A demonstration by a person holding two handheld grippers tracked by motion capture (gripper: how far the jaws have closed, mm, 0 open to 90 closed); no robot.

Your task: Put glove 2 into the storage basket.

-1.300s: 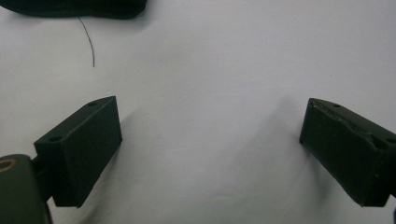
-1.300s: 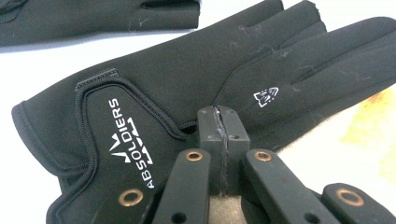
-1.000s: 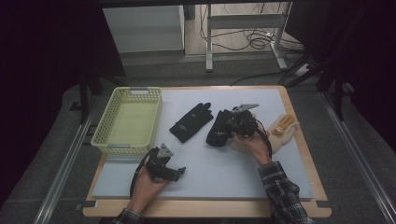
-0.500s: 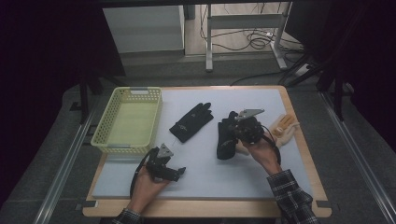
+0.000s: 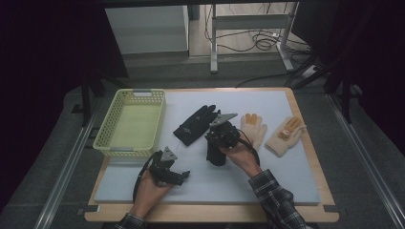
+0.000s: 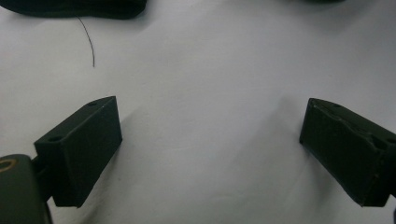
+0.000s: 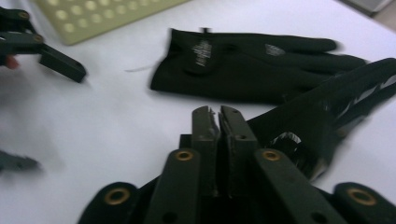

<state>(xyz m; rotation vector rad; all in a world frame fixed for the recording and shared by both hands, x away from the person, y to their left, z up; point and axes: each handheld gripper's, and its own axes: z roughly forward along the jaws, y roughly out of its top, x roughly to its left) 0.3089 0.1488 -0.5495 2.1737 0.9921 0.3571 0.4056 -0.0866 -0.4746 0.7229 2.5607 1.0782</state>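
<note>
Near the middle of the surface, the right tool [image 7: 219, 116] is hovering with a black glove [image 5: 216, 155] under its tip. Its jaws are standing almost together and have just been easing apart. In the right gripper view the glove's cuff is sitting against the tool's right jaw, and I cannot tell whether any fabric is being pinched between the pads. The glove's long axis is running away from the tool, fingers trailing toward the far right corner, roughly parallel to the second black glove [image 5: 193, 125], which is lying flat just beyond it.

What the coming move is turning on, as I am judging it, is the yellow basket [image 5: 102, 129]. It is sitting at the left edge, well apart from the glove, so the glove is probably needing to travel left across open surface, passing the near side of the second black glove.

The left tool [image 5: 179, 175] is waiting close to the near edge, jaws spread wide over bare surface and gripping nothing. It is lying nearer to the basket than the right tool is. Two cream gloves [image 5: 253, 126] are resting toward the right edge.
</note>
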